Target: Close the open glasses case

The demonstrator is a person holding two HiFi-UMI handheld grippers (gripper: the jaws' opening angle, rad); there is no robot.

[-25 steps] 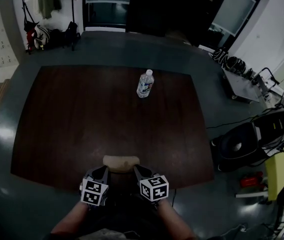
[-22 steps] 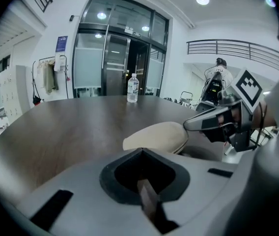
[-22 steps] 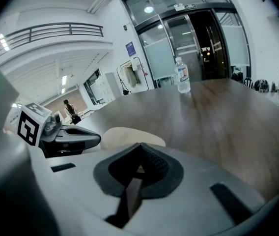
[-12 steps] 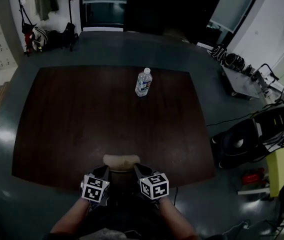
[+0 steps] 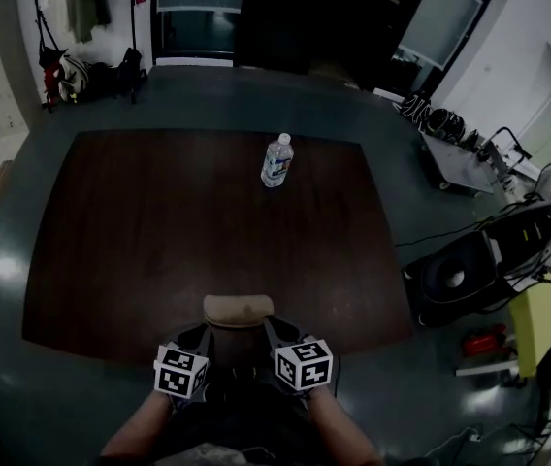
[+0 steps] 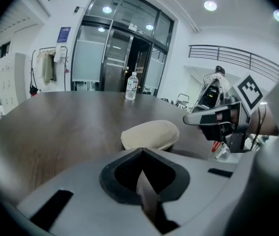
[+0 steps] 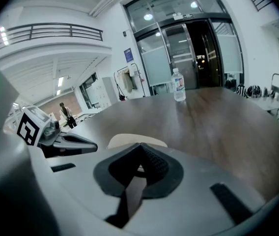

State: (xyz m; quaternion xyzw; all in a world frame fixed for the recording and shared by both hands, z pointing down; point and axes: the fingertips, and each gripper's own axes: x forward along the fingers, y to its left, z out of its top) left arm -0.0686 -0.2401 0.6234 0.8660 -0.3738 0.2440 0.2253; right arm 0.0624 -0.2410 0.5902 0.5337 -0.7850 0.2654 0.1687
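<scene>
The beige glasses case [image 5: 239,311] lies at the near edge of the dark wooden table [image 5: 159,231]. In the left gripper view the case [image 6: 149,134] looks like a closed dome with a seam along its front. My left gripper [image 5: 201,338] sits just near-left of it, and my right gripper [image 5: 269,331] just near-right. Both point toward the case, and I cannot tell whether they touch it. The left gripper [image 6: 142,173] has its jaws pressed together with nothing between them. So does the right gripper [image 7: 137,168], which hides part of the case [image 7: 137,140].
A clear water bottle [image 5: 276,160] stands upright toward the far side of the table, also seen as a bottle [image 6: 131,86] ahead of the left gripper. A black bag and cables [image 5: 469,270] lie on the floor to the right. Glass doors stand beyond the table.
The head view has shifted slightly. The case and both grippers stay at the near table edge, about where they were.
</scene>
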